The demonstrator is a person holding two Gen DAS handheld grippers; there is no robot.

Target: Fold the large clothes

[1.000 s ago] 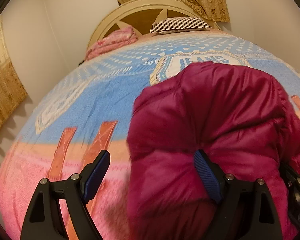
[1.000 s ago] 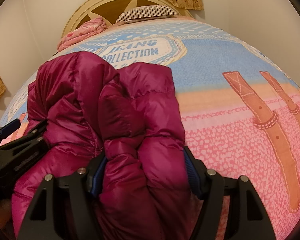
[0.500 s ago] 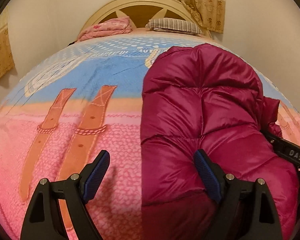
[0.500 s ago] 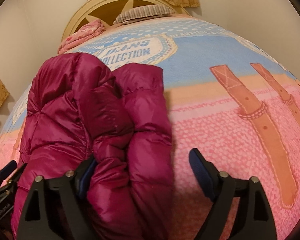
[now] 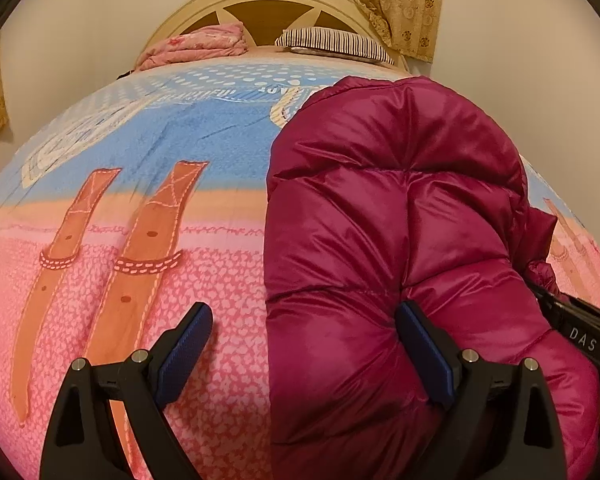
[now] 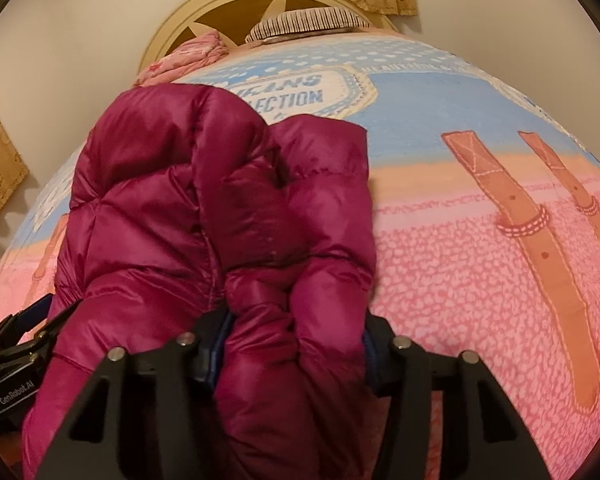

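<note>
A magenta puffer jacket (image 5: 380, 200) lies bunched on the bed, its quilted back showing in the left wrist view. My left gripper (image 5: 304, 312) straddles the jacket's near left edge with its jaws wide and still opening. Its right pad (image 5: 424, 348) dents the fabric, while the left pad (image 5: 184, 348) hangs over bare bedcover. In the right wrist view the jacket (image 6: 180, 200) is folded into a thick roll. My right gripper (image 6: 296, 320) is closing, and both pads squeeze that roll. Each gripper's black body shows at the edge of the other view.
The bed has a pink and blue bedcover (image 5: 140, 128) printed with brown belt straps (image 6: 540, 248). At its head stand a cream headboard (image 5: 268, 12), a folded pink blanket (image 5: 196, 44) and a striped pillow (image 5: 336, 42). A patterned curtain (image 5: 400, 0) hangs behind, and white walls flank the bed.
The left gripper swung round, so the bed now sits squarer in its view, and its jaws widened slightly. The right jaws let the jacket roll go, then closed on it again.
</note>
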